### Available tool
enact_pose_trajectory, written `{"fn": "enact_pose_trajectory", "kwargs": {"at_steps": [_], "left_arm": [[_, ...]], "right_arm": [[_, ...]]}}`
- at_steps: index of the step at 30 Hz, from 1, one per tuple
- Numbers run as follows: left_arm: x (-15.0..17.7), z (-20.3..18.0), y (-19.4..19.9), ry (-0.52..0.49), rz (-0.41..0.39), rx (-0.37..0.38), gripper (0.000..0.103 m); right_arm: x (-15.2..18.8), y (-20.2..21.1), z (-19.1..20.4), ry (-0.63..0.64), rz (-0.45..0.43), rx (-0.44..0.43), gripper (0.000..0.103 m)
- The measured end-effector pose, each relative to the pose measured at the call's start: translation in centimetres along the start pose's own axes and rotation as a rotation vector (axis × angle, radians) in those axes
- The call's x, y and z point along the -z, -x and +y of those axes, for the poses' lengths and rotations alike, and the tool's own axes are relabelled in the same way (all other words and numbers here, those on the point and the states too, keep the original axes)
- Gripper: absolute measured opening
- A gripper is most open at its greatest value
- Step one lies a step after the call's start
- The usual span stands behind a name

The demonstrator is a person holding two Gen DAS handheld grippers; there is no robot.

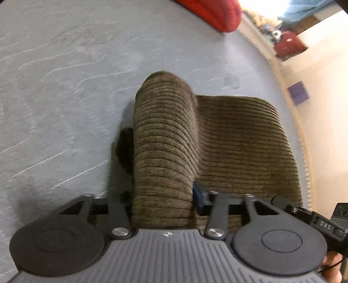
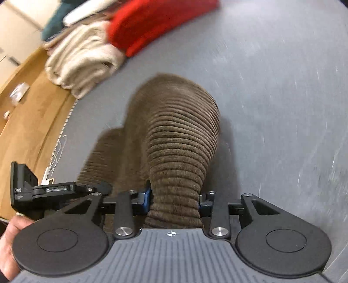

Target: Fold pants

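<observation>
While both cameras look down along their fingers, the brown corduroy pants (image 1: 217,139) fill the middle of each view, lying on the grey table top (image 1: 65,87). The left gripper (image 1: 162,196) has a raised ridge of the ribbed cloth bunched between its jaws, blue pad (image 1: 199,196) pressed against the right side of that fold; it is clamped on the fabric, and the rest of the pants spreads flat to the right of it. Over on the other side, the right gripper (image 2: 174,198) has its own hump of corduroy pinched, blue pads (image 2: 146,197) squeezing in from both sides, the cloth rising in a rounded arch ahead of it. A hand (image 2: 8,235) shows at the lower left edge of the right view.

At the far edge of the table a red folded garment (image 2: 152,21) sits beside a cream folded one (image 2: 82,58), touching it, with something dark teal (image 2: 54,19) behind. Both are well apart from the pants. The same red item (image 1: 213,13) peeks in at the top of the left view. The pictures are slightly blurred.
</observation>
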State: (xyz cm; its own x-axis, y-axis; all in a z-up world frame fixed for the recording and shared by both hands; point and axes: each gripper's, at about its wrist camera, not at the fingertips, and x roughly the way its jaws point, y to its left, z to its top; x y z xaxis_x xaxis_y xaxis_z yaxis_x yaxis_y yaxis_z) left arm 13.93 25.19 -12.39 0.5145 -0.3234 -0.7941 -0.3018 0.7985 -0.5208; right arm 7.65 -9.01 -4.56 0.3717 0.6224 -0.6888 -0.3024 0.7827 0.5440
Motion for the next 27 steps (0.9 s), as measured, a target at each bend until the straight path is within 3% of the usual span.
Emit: {"fn": "enact_pose_trajectory", "kwargs": {"at_steps": [5, 9, 12, 13, 14, 15, 17, 18, 20, 22, 27], "left_arm": [[-0.9, -4.9, -0.2, -0.072, -0.077, 0.094, 0.043], [-2.3, -9.6, 0.6, -0.124, -0.187, 0.200, 0.044], [-3.4, -12.3, 0.2, -0.148, -0.224, 0.237, 0.051], [-3.6, -12.8, -0.3, -0.156, -0.229, 0.213, 0.058], [-3.9, -13.3, -0.9, -0.167, -0.237, 0.153, 0.062], [-4.0, -13.8, -1.5, -0.179, -0.249, 0.047, 0.066], [-4.1, -14.4, -2.4, -0.204, -0.270, -0.161, 0.065], [-4.1, -14.6, -2.6, -0.204, -0.274, -0.209, 0.062], [-4.1, -14.9, -2.4, -0.182, -0.265, -0.147, 0.054], [-3.8, -15.7, -2.5, -0.219, -0.248, -0.073, 0.040], [-1.5, -17.7, -5.5, -0.373, -0.136, -0.064, 0.019]], "right_arm": [[-2.9, 4.6, 0.2, 0.110, -0.084, 0.050, 0.036], [-6.7, 8.8, 0.1, 0.197, -0.171, 0.066, 0.037], [-9.7, 11.5, -1.3, 0.200, -0.215, 0.064, 0.042], [-10.8, 11.7, -2.2, 0.174, -0.213, 0.072, 0.045], [-11.7, 11.6, -3.3, 0.143, -0.204, 0.094, 0.055], [-12.7, 11.0, -4.5, 0.119, -0.187, 0.140, 0.063], [-14.1, 9.7, -7.0, 0.103, -0.162, 0.330, 0.062], [-14.7, 9.4, -8.4, 0.095, -0.149, 0.448, 0.062], [-15.2, 9.7, -10.0, 0.094, -0.141, 0.508, 0.062], [-15.0, 10.4, -10.6, 0.122, -0.146, 0.456, 0.062], [-12.8, 7.8, -8.7, 0.333, -0.060, 0.311, 0.057]]}}
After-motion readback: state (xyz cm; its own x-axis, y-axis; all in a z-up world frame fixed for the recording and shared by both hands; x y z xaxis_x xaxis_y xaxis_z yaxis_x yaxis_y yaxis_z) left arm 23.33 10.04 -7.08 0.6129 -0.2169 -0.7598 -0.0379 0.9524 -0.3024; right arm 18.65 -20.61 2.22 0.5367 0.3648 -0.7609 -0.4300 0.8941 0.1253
